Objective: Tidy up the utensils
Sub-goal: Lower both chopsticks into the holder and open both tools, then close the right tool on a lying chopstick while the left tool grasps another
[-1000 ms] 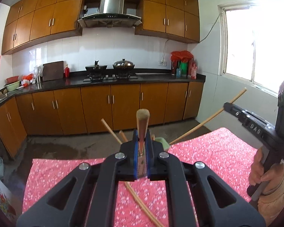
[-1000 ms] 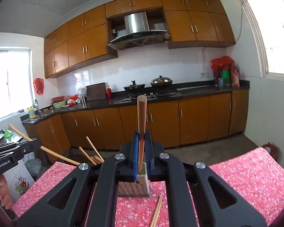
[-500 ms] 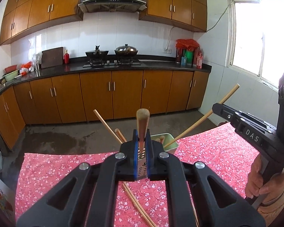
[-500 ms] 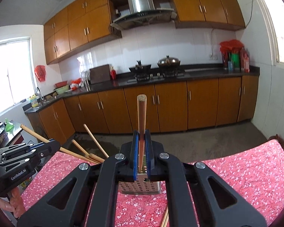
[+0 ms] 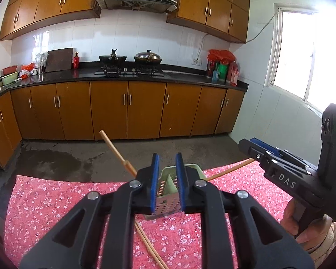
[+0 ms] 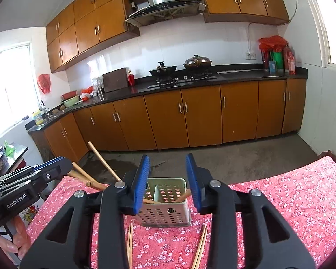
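Wooden kitchen cabinets [image 6: 203, 116] are lining the far wall behind a counter [image 6: 291, 199] covered in red floral cloth. Left gripper [image 5: 167, 174] is opening its fingers narrowly, nothing between them. A perforated utensil holder [image 6: 165, 210] is standing on the cloth with chopsticks [image 6: 103, 163] leaning out leftward. Right gripper [image 6: 168, 179] is opening wider, empty, just above it. Loose chopsticks [image 6: 200, 246] are lying in front.

A pale plastic perforated holder [image 6: 165, 210] is sitting on floral red cloth [image 6: 280, 201]; matt wooden chopsticks [image 6: 200, 246] are lying beside the holder, and glossy brown cabinets [image 6: 201, 116] are shining behind it.
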